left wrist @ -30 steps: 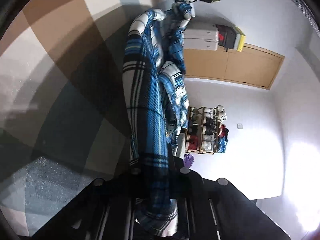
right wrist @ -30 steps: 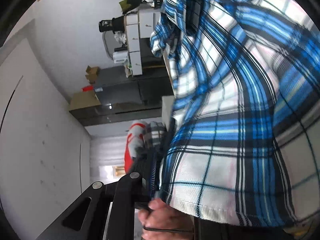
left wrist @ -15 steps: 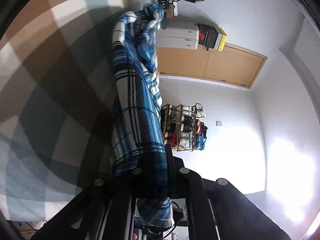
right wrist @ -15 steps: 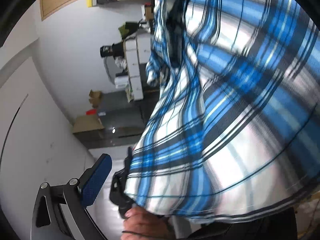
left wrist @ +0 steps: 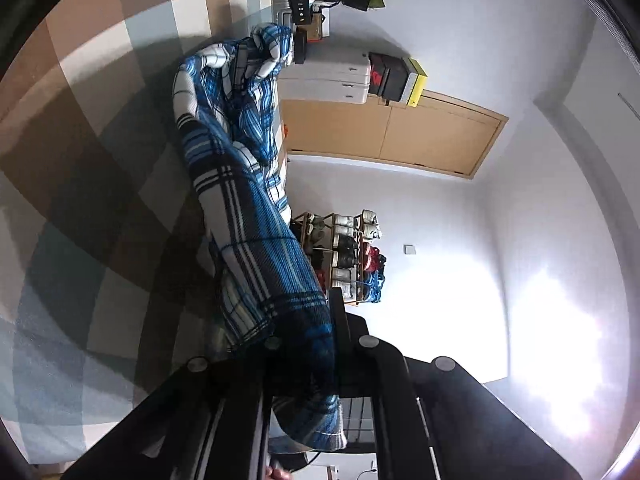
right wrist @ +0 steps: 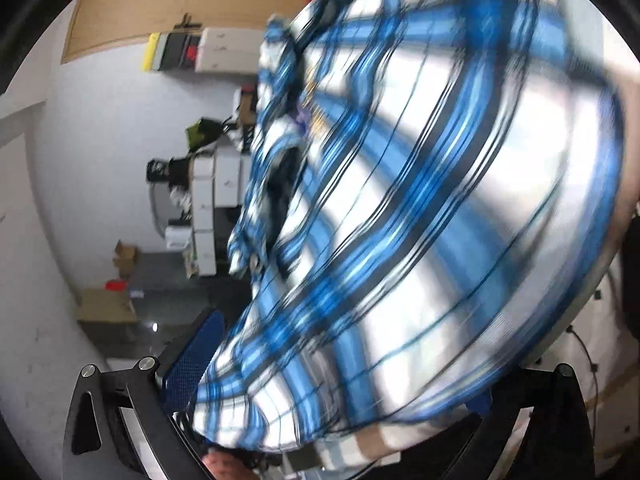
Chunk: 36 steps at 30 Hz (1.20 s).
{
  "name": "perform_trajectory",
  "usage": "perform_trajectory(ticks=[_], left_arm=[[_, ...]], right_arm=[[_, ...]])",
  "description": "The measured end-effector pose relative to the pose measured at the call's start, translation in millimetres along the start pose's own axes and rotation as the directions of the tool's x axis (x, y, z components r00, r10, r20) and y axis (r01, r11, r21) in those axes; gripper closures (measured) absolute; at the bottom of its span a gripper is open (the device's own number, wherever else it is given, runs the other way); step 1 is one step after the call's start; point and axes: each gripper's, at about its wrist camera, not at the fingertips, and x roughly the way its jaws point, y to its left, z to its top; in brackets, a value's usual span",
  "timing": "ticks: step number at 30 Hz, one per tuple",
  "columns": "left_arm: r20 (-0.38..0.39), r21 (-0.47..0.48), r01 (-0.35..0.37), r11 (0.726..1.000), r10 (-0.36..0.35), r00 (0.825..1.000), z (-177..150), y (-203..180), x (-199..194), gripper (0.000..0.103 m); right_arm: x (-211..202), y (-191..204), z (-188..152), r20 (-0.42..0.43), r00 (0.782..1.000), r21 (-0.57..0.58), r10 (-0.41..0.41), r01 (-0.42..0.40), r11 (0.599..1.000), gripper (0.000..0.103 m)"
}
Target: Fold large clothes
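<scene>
A blue, white and black plaid shirt (left wrist: 248, 208) lies bunched along a checked surface (left wrist: 80, 160) and runs back into my left gripper (left wrist: 308, 340), which is shut on a fold of it. In the right wrist view the same shirt (right wrist: 420, 200) fills most of the picture, blurred by motion. My right gripper (right wrist: 340, 376) stands wide open. Its left blue pad (right wrist: 196, 352) is bare, and the cloth drapes loosely across the gap, hiding most of the right finger. A hand (right wrist: 224, 464) shows at the bottom edge.
A shoe rack (left wrist: 348, 256) stands against the white wall, with wooden cabinet doors (left wrist: 392, 136) and white drawer units (left wrist: 328, 80) nearby. The right wrist view shows white drawers (right wrist: 208, 216) and cardboard boxes (right wrist: 104, 304) on the floor.
My right gripper was shut on the shirt's edge and has let go, its jaws now wide apart, and it has swung sideways. The left gripper keeps its hold and has shifted slightly.
</scene>
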Motion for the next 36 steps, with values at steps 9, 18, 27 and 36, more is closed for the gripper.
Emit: perform_trajectory(ticks=[9,18,27,36], left_arm=[[-0.005,0.002,-0.037,0.999,0.037,0.999,-2,6,-1,0.101],[0.004,0.011,-0.188,0.982,0.188,0.982,-2,13,1,0.101],[0.013,-0.026,-0.34,0.94,0.34,0.94,1,31,-6,0.101],[-0.014,-0.005,-0.474,0.88,0.474,0.88,-6,39,-6,0.069]], right_arm=[[-34,9,58,0.076,0.986,-0.063,-0.146,0.15,0.987,0.0],[-54,29,92,0.159,0.931,-0.274,-0.329,0.362,0.891,0.032],[-54,24,104,0.206,0.896,-0.422,-0.394,0.445,0.79,0.088],[-54,35,105,0.27,0.894,-0.464,-0.358,0.447,0.765,0.096]])
